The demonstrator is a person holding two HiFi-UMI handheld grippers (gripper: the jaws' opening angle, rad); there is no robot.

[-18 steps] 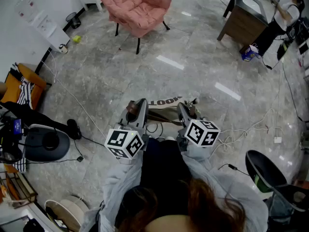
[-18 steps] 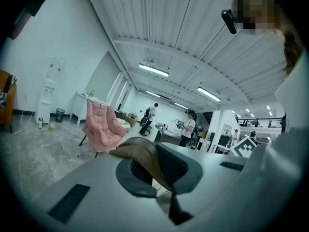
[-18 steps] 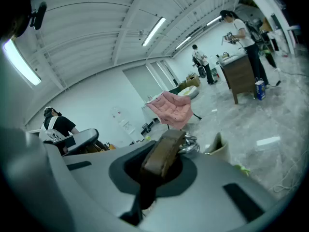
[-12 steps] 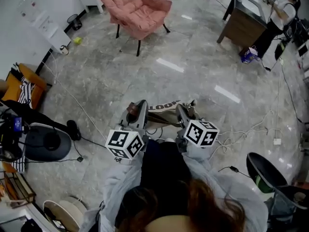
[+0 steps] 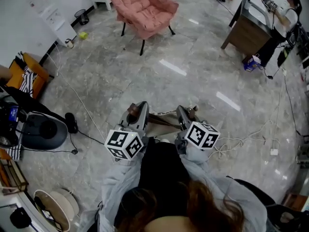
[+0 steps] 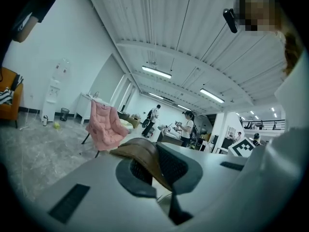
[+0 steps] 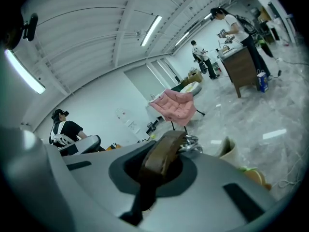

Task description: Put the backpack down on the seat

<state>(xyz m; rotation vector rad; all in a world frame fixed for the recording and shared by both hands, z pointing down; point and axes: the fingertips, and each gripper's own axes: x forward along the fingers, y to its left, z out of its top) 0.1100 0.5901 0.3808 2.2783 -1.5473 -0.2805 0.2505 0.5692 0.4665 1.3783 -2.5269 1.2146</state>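
The left gripper is clenching a brown strap of the backpack. The right gripper is gripping a second strap. The pink chair is standing far ahead.

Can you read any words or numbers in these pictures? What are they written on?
No text can be read anywhere.
Marker cubes: only black-and-white squares, no letters.
Blue bag by the desk: print too small.
Water dispenser: labels too blurred.
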